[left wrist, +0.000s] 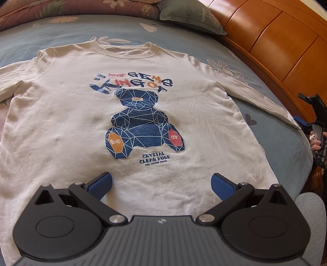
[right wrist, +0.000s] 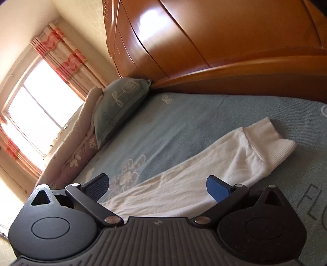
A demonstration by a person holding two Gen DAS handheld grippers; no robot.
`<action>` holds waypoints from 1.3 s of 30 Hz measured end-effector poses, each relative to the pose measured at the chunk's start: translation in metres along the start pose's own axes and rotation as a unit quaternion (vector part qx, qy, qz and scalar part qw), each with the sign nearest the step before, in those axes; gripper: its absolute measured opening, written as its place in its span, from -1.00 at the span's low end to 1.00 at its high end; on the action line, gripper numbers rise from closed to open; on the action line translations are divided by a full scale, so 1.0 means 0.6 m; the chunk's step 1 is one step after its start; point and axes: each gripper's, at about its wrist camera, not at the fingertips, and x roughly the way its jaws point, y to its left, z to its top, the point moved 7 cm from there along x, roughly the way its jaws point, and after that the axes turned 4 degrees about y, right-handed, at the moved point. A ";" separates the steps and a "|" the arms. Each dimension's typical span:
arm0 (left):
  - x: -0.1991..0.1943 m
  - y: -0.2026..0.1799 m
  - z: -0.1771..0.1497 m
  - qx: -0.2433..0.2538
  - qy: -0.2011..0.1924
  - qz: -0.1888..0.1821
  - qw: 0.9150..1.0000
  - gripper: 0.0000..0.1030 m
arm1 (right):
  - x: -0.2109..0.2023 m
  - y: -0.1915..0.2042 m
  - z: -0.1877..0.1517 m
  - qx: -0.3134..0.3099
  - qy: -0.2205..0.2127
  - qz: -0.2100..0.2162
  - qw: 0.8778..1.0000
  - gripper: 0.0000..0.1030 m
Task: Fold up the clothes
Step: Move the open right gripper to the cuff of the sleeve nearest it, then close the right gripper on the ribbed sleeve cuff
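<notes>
Shirt flat on bed (hand-held grippers agape).

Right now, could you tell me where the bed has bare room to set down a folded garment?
Free sheet lies between the shirt collar and the pillows, and a narrower strip runs between the right sleeve and the wooden bed frame. The middle is crowded: the shirt covers it. Both grippers hover open, left gripper and right gripper.
</notes>
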 end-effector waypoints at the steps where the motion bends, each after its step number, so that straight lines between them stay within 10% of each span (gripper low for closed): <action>1: -0.001 -0.001 0.000 0.000 0.000 0.001 1.000 0.99 | -0.010 -0.002 0.002 0.006 0.000 0.003 1.000 1.00; 11: -0.011 -0.026 0.009 0.016 -0.015 0.021 1.000 0.99 | -0.015 -0.088 -0.008 0.113 0.005 -0.010 0.993 1.00; 39: -0.006 -0.063 0.027 0.020 -0.033 0.006 0.999 0.99 | 0.084 -0.040 0.015 0.001 -0.049 -0.067 0.997 1.00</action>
